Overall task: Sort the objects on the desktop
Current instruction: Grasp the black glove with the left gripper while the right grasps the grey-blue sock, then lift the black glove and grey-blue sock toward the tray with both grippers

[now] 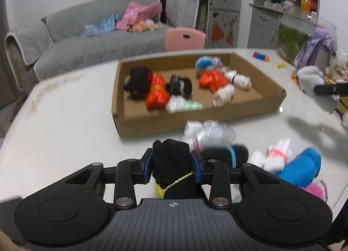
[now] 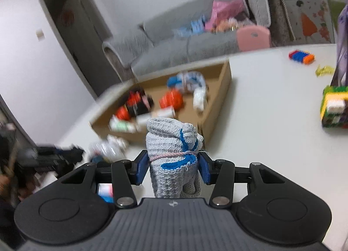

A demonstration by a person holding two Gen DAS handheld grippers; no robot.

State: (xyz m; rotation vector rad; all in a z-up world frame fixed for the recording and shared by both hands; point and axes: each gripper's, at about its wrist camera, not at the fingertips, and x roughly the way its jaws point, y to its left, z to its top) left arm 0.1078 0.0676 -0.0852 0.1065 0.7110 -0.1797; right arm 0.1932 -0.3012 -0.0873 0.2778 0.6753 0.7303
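My left gripper (image 1: pixel 171 166) is shut on a black sock bundle (image 1: pixel 171 159) tied with a yellow cord, held above the white table (image 1: pixel 65 131). My right gripper (image 2: pixel 173 167) is shut on a grey sock bundle (image 2: pixel 171 142) with blue marks and a pink cord; this bundle (image 1: pixel 311 77) also shows at the right edge of the left wrist view. A shallow cardboard box (image 1: pixel 245 111) ahead holds several rolled bundles in orange, black, white and blue. The same cardboard box (image 2: pixel 224 81) lies ahead and left in the right wrist view.
Loose bundles lie on the table before the box: a white one (image 1: pixel 208 131), a black one (image 1: pixel 226 153), a white-pink one (image 1: pixel 276 153), a blue one (image 1: pixel 302 168). A toy-brick block (image 2: pixel 335 107), an orange-blue toy (image 2: pixel 301 56), a pink chair (image 1: pixel 184 37) and a grey sofa (image 1: pixel 97 40) lie around.
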